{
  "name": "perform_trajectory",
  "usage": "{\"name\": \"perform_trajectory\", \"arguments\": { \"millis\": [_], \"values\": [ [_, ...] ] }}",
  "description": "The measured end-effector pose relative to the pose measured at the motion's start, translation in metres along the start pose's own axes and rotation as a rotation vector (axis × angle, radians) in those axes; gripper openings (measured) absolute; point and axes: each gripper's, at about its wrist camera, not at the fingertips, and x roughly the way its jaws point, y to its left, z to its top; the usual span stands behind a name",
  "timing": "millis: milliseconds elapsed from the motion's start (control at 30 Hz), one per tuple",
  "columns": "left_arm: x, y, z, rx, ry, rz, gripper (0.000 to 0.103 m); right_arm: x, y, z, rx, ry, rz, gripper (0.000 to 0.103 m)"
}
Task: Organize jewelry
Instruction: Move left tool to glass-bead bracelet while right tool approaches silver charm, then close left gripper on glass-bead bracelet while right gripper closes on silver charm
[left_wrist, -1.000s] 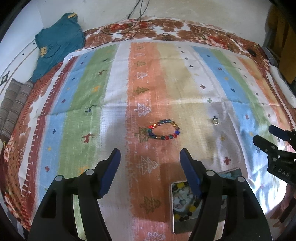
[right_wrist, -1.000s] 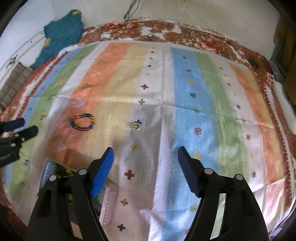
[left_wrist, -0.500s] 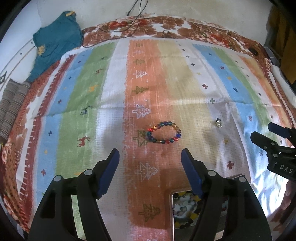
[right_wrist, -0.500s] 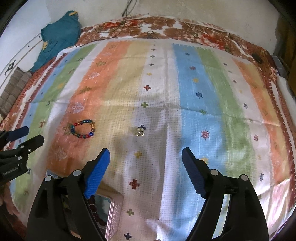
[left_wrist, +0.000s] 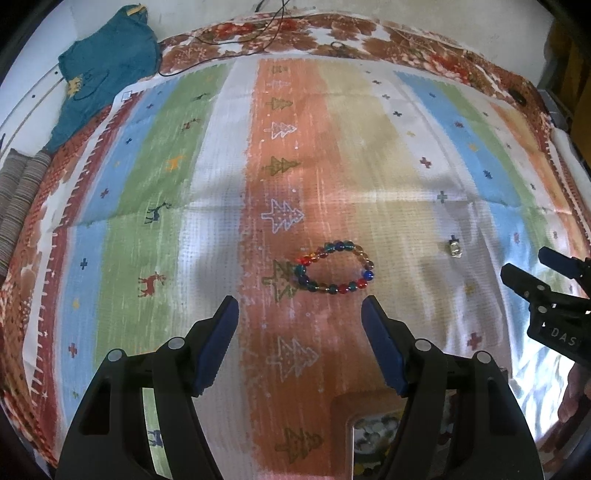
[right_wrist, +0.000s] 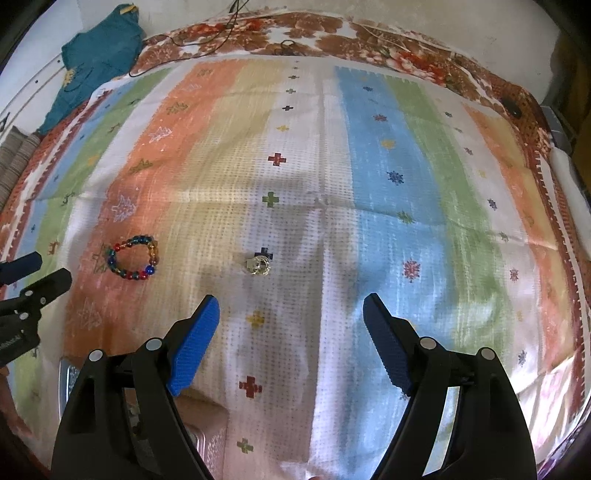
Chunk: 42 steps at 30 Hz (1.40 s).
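A bracelet of coloured beads (left_wrist: 334, 268) lies flat on the orange stripe of the cloth, just ahead of my left gripper (left_wrist: 300, 314), which is open and empty. The bracelet also shows in the right wrist view (right_wrist: 133, 257). A small gold ring (right_wrist: 259, 266) lies on the white stripe just ahead of my right gripper (right_wrist: 291, 317), also open and empty. The ring shows in the left wrist view (left_wrist: 455, 248). A metal jewelry tin (left_wrist: 373, 443) holding several beads sits below the left gripper, partly hidden by its finger.
The striped cloth (right_wrist: 388, 184) covers a bed with a floral brown border (left_wrist: 369, 33). A teal garment (left_wrist: 103, 70) lies at the far left corner. A black cable (left_wrist: 236, 48) runs along the far edge. The tin's edge (right_wrist: 68, 376) shows at the right view's lower left.
Both grippers have moved forward over the cloth toward the bracelet and the ring. The tin has slid lower in both views. Both stay open.
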Motion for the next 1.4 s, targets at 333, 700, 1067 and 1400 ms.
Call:
{"name": "perform_trajectory", "arguments": {
  "millis": [333,700,1067,1400],
  "values": [
    [0.021,0.001,0.011,0.01,0.022,0.018,0.069,0.019,0.005,0.006,-0.011,0.023,0.044,0.08],
    [0.04,-0.003,0.019,0.026,0.048,-0.014,0.068,0.042,0.009,0.013,-0.021,0.051,0.065,0.08],
    [0.06,0.003,0.027,0.013,0.092,-0.031,0.058,0.07,0.017,0.022,-0.067,0.093,0.044,0.071],
    [0.083,0.004,0.028,0.044,0.128,-0.026,0.034,0.08,0.018,0.028,-0.064,0.092,0.052,0.061]
  ]
}}
